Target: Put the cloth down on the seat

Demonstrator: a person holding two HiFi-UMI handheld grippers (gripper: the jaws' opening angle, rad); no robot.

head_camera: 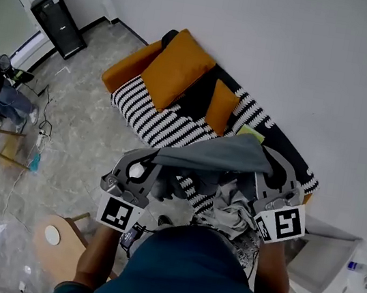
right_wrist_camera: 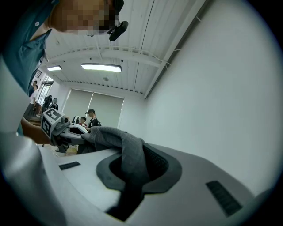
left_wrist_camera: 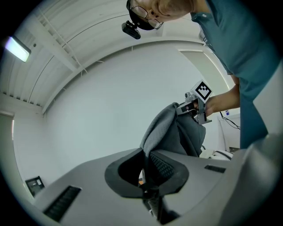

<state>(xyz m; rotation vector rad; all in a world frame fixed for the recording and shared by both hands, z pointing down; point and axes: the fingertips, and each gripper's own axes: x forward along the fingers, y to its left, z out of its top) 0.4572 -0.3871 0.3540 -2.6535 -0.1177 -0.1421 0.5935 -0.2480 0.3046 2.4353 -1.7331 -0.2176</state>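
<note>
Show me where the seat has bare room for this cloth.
Bare striped seat lies in front of the large orange cushion, toward the sofa's upper-left end in the head view. Crowded: crumpled light fabric sits under the grey cloth held by the left gripper and right gripper; a smaller orange cushion fills the back there.

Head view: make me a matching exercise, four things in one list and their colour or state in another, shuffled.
Things:
1. cloth
2. big cushion
3. seat
4. tall box

Descriptions:
A. orange
B. black, standing on the floor by the wall
C. grey, held up in the air
D. black-and-white stripes

Pairs: 1-C, 2-A, 3-D, 4-B
</note>
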